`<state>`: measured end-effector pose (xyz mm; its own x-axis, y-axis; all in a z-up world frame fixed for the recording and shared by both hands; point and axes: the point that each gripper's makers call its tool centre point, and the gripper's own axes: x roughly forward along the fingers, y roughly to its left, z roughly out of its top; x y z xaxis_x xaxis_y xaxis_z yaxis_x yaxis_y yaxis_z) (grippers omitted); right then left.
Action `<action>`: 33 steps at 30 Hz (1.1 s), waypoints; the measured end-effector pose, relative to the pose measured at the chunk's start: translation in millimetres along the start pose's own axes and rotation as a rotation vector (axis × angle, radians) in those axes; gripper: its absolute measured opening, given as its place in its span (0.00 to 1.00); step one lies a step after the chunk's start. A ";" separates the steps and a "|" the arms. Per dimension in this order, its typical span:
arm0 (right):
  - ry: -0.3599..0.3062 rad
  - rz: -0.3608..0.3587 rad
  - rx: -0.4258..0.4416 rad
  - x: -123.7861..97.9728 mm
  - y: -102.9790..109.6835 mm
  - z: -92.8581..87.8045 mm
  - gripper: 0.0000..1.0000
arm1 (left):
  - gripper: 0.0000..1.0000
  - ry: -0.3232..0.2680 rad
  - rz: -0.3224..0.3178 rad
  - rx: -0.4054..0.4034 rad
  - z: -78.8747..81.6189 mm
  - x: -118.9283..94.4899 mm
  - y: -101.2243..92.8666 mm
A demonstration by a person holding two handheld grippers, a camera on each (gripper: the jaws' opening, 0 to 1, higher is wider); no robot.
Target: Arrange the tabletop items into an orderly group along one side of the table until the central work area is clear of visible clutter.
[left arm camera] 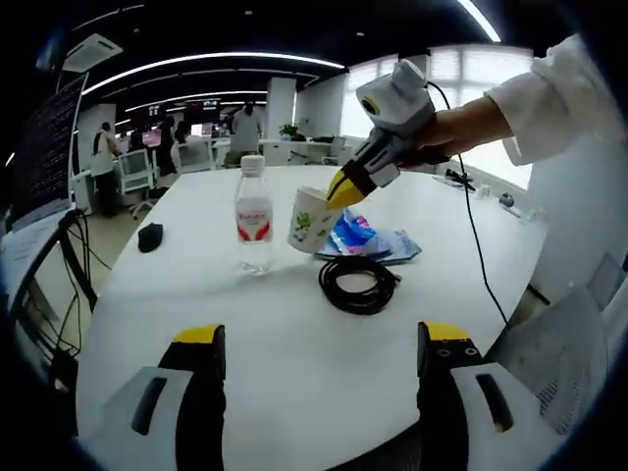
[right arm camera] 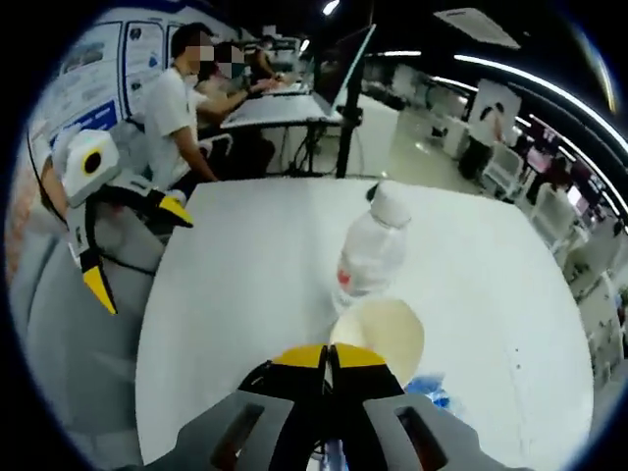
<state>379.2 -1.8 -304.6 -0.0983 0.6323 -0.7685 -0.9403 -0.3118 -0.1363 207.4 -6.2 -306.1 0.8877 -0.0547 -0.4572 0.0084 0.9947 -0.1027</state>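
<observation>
Pinching the rim of a white paper cup with a green printed pattern (left arm camera: 312, 220), the right tool (left arm camera: 345, 188) has its yellow-tipped jaws closed on the cup wall near the middle of the round white worktop (left arm camera: 294, 373), as seen from the left gripper view. A clear plastic water bottle with a white cap and red label (left arm camera: 253, 214) stands upright just left of the cup, a crumpled blue-and-white plastic wrapper (left arm camera: 365, 238) lies just behind it, and a coiled black cable (left arm camera: 358, 283) rests in front. A small black object (left arm camera: 150, 236) sits well apart at the far left. The left tool (left arm camera: 322, 348) hovers wide open and empty over the near edge. A thin rim grip could let the cup buckle or slip; swinging it leftward risks toppling the bottle, and any liquid inside, unseen here, could spill.
</observation>
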 end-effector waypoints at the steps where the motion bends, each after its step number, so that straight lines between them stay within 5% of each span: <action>1: 0.018 0.013 -0.028 3.7 -1.5 -1.6 0.00 | 0.81 0.001 0.000 0.001 -0.1 0.0 0.1; 6: 0.090 0.039 -0.185 14.3 -4.4 -5.4 0.00 | 0.81 0.009 0.005 0.002 -1.7 0.1 1.7; 10: 0.080 0.063 -0.181 24.9 -5.3 -3.4 0.00 | 0.80 0.021 0.006 0.008 -4.9 1.4 3.1; 15: 0.149 0.102 -0.233 38.5 -5.9 -11.5 0.00 | 0.79 0.031 0.010 0.015 -7.1 1.6 5.1; 33: 0.121 0.164 -0.293 52.3 -12.8 -15.4 0.00 | 0.78 0.077 0.024 0.025 -16.5 6.2 12.1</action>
<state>391.1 24.4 -352.7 -0.1846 0.4740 -0.8609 -0.7802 -0.6034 -0.1650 205.4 4.1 -324.8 0.8496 -0.0369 -0.5261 0.0003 0.9976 -0.0695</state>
